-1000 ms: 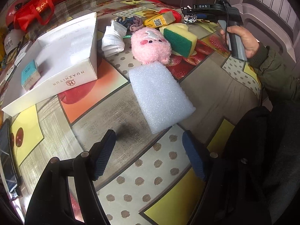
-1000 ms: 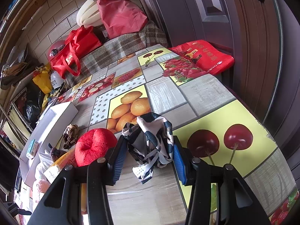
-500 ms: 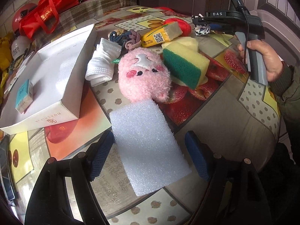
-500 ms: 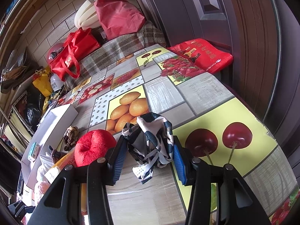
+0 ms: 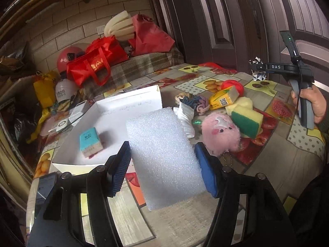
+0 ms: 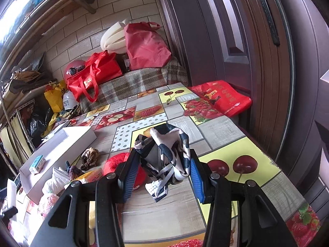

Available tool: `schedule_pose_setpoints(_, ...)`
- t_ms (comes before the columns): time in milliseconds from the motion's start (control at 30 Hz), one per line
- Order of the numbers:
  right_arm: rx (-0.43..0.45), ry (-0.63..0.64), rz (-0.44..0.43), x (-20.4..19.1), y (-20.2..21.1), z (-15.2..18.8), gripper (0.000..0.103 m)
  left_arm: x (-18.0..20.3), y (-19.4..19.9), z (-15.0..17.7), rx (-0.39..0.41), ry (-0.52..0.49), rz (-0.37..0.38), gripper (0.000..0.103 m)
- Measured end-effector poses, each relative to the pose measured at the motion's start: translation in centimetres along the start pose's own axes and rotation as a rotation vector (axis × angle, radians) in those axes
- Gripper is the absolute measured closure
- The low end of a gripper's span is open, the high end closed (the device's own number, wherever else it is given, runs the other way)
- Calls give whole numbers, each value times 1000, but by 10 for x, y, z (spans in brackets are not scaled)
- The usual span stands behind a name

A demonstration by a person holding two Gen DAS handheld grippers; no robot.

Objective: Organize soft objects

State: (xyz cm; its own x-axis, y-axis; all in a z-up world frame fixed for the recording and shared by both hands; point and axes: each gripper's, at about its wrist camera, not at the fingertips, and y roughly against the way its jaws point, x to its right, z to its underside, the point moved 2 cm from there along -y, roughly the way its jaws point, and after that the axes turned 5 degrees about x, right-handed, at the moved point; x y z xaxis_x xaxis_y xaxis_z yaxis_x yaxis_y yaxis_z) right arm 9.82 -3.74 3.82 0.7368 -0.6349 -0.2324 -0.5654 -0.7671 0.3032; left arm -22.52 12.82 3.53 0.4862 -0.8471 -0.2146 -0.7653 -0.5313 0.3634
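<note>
Left gripper closing on foam slab; right gripper seemingly clamps patterned cloth.

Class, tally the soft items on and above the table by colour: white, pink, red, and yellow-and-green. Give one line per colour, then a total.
White: 2, foam sheet, sock
Pink: 1, plush
Red: 1, ball
Yellow-and-green: 1, sponge
Total: 5

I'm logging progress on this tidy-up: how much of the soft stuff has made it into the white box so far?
Barely begun. The white box holds only a small teal packet. In hand: the left gripper is closing on the white foam sheet, and the right gripper holds the patterned cloth. Left on the table: the pink plush, sponge, white sock, hair ties and red ball.
</note>
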Motion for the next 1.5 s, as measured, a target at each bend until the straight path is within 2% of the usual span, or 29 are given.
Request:
schedule_pose_setpoints(100, 54, 3, -28, -14, 19, 0, 56, -32, -3, -1, 38, 112, -54, 40)
schedule_pose_setpoints(200, 69, -8, -72, -29, 31, 5, 56, -56, -4, 2, 64, 167, -134, 40)
schedule_pose_setpoints(367, 110, 113, -141, -80, 50, 16, 56, -81, -12, 11, 32, 279, -146, 40)
schedule_pose_setpoints(567, 116, 253, -227, -140, 52, 30, 56, -80, -19, 7, 59, 222, -187, 40)
schedule_pose_setpoints(1033, 21, 301, -341, -206, 35, 51, 56, -93, -29, 4, 71, 257, -201, 39)
schedule_pose_setpoints(1333, -68, 289, -364, -247, 5, 67, 56, -118, -41, 2, 105, 332, -267, 39)
schedule_pose_setpoints(1500, -25, 351, -355, -270, 5, 70, 56, -127, -44, 2, 112, 355, -282, 39)
